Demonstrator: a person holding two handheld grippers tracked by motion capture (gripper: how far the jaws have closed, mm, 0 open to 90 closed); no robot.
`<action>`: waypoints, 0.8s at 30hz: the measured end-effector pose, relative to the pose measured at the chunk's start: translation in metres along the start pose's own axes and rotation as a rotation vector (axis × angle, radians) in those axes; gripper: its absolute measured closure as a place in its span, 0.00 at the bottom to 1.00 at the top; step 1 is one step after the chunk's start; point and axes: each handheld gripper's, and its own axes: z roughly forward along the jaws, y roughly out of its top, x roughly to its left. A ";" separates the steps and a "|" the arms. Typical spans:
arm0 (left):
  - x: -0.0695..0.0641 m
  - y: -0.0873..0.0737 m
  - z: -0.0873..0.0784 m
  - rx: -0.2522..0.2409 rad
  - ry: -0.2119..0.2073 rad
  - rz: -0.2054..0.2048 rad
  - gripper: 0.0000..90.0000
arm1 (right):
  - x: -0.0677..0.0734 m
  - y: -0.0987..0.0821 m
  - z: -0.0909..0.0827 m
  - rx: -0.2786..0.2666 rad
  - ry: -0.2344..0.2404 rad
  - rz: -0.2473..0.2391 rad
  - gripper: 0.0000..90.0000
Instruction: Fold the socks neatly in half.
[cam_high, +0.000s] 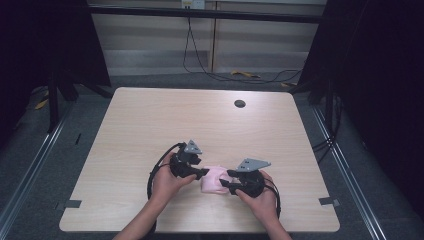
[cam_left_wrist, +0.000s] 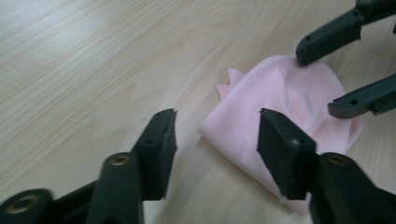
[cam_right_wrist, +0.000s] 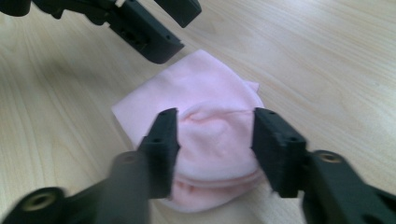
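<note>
A folded pink cloth (cam_high: 212, 181) lies on the wooden table (cam_high: 200, 125) near its front edge, between the two hands. My left gripper (cam_high: 202, 173) sits at the cloth's left side. In the left gripper view its jaws (cam_left_wrist: 217, 114) stand apart over the near corner of the cloth (cam_left_wrist: 280, 93), with nothing pinched. My right gripper (cam_high: 226, 181) is at the cloth's right side. Its jaws (cam_right_wrist: 215, 114) straddle a raised fold of the cloth (cam_right_wrist: 210, 93) without pressing on it. Each gripper view also shows the other gripper (cam_left_wrist: 315, 83) (cam_right_wrist: 184, 30) across the cloth, jaws apart.
A round cable hole (cam_high: 240, 104) sits at the table's far right. Black cables (cam_high: 220, 75) run over the floor behind the table. Dark frame posts (cam_high: 55, 85) stand at both sides. The front edge of the table is just behind the hands.
</note>
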 end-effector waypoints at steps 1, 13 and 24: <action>0.001 -0.001 -0.001 0.000 -0.002 0.001 0.46 | 0.000 0.001 0.000 -0.002 0.004 0.001 0.49; 0.009 -0.008 -0.010 -0.013 -0.015 -0.009 0.32 | -0.012 -0.004 -0.009 -0.023 -0.008 0.008 0.34; 0.013 -0.010 -0.013 -0.029 -0.038 -0.032 0.26 | -0.019 -0.008 -0.013 -0.022 -0.006 0.033 0.30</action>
